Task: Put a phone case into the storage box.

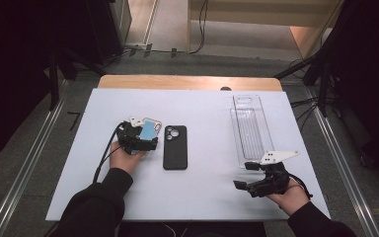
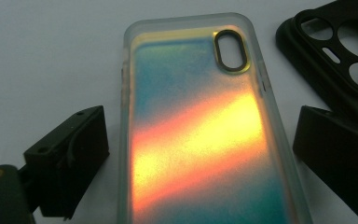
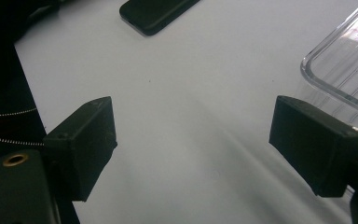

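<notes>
An iridescent phone case [image 2: 200,130] with a clear rim lies back-up on the white table [image 1: 202,197]. My left gripper [image 2: 200,161] is open, one jaw on each side of the case with a small gap to each edge. From above, the left gripper [image 1: 140,138] sits over the near end of this case [image 1: 151,129]. A black phone case [image 1: 175,147] lies just to its right, camera cut-outs at the far end; its corner [image 2: 335,56] is close to my right-hand jaw. My right gripper [image 1: 244,175] is open near the front right, with only bare table between its jaws [image 3: 191,144].
A long clear plastic tray [image 1: 249,126] lies lengthwise at the right; its near corner [image 3: 349,60] is beside my right gripper's jaw. The black case's end [image 3: 158,14] lies farther off. The table's front edge is close to both hands.
</notes>
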The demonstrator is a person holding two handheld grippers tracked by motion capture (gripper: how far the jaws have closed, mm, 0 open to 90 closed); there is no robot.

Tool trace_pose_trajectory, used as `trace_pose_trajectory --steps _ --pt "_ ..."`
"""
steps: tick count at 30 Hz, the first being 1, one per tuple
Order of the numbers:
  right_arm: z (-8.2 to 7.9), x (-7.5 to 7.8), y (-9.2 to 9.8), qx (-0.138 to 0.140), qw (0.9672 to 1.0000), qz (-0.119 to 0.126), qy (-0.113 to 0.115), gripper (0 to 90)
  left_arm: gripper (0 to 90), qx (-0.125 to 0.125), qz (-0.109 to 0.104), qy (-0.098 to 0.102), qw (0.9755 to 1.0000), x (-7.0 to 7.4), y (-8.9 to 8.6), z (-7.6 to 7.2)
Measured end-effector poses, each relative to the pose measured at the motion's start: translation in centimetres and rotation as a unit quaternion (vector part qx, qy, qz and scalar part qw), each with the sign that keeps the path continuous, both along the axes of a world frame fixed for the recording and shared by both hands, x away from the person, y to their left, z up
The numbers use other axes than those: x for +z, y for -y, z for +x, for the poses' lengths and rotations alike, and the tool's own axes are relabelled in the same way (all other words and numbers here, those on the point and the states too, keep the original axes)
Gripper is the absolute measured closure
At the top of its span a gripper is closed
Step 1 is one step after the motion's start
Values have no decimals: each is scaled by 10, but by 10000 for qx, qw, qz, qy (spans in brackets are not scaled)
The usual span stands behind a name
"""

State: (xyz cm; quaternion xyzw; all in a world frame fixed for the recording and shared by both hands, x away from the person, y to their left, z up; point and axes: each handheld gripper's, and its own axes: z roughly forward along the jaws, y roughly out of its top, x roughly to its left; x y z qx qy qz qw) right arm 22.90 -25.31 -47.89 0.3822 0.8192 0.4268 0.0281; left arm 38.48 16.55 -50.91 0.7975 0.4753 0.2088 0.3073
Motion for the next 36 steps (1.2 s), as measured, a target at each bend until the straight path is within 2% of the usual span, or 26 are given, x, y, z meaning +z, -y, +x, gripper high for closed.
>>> trace_pose_trajectory --steps 2,3,15,20,22,24,25,28,31,34,36 --pt "0 0 0 2 10000 4 -1 128 152 73 -64 82 9999 0 -2 -2" --pt "0 0 0 1 10000 0 -6 128 164 74 -66 81 9999 0 -2 -2" --pt "0 2 -1 33 10000 33 65 128 173 92 -86 31 9999 2 -2 -1" --pt "-1 4 -2 47 9999 60 129 128 173 142 -302 -99 9994 6 -5 1" --pt "-1 4 -2 50 9999 65 113 128 174 125 -310 -69 9994 10 -7 0" --pt "-1 5 -2 67 9998 63 154 128 174 145 -425 -15 9990 16 -8 -1" --pt "-1 5 -2 75 9998 63 166 128 173 123 -516 1 9986 20 -9 -1" --pt "-1 6 -3 60 9998 96 186 128 173 2 -486 90 9988 28 -7 -4" --pt "-2 8 -4 59 9996 135 223 128 173 -100 -611 31 9981 35 -6 -7" --pt "-2 11 -5 74 9995 146 274 139 173 -186 -630 37 9978 39 -4 -10" --pt "-2 13 -5 82 9995 195 222 163 173 -301 -739 37 9968 45 -2 -14"
